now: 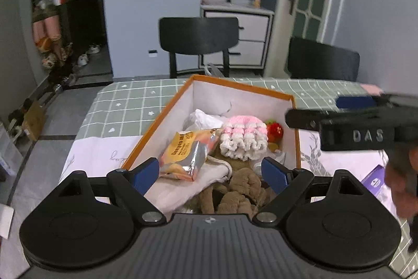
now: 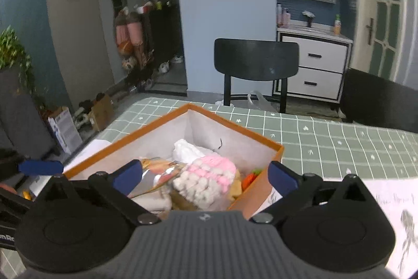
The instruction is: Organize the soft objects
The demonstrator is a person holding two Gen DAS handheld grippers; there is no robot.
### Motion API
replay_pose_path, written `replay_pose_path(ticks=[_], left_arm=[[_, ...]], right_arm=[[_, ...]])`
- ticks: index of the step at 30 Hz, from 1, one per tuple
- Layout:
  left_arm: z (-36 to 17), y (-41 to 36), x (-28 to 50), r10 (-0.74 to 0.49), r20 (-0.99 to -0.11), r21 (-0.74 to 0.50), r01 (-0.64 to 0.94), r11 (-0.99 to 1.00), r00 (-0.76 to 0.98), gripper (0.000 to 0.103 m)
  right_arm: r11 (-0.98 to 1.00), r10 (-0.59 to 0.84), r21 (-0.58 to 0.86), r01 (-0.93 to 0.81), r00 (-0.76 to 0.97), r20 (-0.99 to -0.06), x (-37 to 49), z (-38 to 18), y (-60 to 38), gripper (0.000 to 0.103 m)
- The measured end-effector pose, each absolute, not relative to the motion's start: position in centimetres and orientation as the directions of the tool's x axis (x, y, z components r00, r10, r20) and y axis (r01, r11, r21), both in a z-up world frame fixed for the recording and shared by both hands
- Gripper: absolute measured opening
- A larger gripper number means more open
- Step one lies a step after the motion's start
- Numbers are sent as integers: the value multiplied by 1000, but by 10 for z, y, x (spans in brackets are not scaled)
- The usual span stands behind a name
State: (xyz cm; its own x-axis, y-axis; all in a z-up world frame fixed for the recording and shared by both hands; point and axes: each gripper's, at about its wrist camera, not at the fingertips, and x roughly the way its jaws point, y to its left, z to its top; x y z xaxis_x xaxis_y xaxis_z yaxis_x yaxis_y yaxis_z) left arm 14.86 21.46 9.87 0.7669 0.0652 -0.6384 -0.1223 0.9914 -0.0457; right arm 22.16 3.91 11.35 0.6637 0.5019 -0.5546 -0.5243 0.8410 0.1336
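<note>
A green checked tabletop (image 1: pixel 125 106) stands before black chairs (image 1: pixel 198 35). An orange box (image 1: pixel 261 90) holds a pink-white knit (image 1: pixel 243 137), snack bag (image 1: pixel 183 156) and brown plush (image 1: pixel 240 190). Left gripper (image 1: pixel 210 171) and right gripper (image 2: pixel 205 175) fingers are spread, empty.

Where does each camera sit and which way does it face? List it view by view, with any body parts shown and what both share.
Left wrist: on the left gripper, jaws open, looking down into the orange box; the right gripper and a hand show at right.
Right wrist: on the right gripper, jaws open, over the same box; a left gripper finger shows at left.
Shared: box, pink-and-white knitted item, snack packet, black chair.
</note>
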Motion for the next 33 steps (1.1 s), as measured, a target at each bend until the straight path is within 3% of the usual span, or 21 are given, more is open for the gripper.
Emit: replay_pose_path(ticks=[12,33], left_arm=[[75,209,103,203,-656,-23,-288,957,727,103],[74,178,88,260,-644,72,-282,957,720,103]], right_arm=[[899,417,157,-410,686,-596,155,97,6,100],[915,380,153,-373,668,-640,125,81,-1,100]])
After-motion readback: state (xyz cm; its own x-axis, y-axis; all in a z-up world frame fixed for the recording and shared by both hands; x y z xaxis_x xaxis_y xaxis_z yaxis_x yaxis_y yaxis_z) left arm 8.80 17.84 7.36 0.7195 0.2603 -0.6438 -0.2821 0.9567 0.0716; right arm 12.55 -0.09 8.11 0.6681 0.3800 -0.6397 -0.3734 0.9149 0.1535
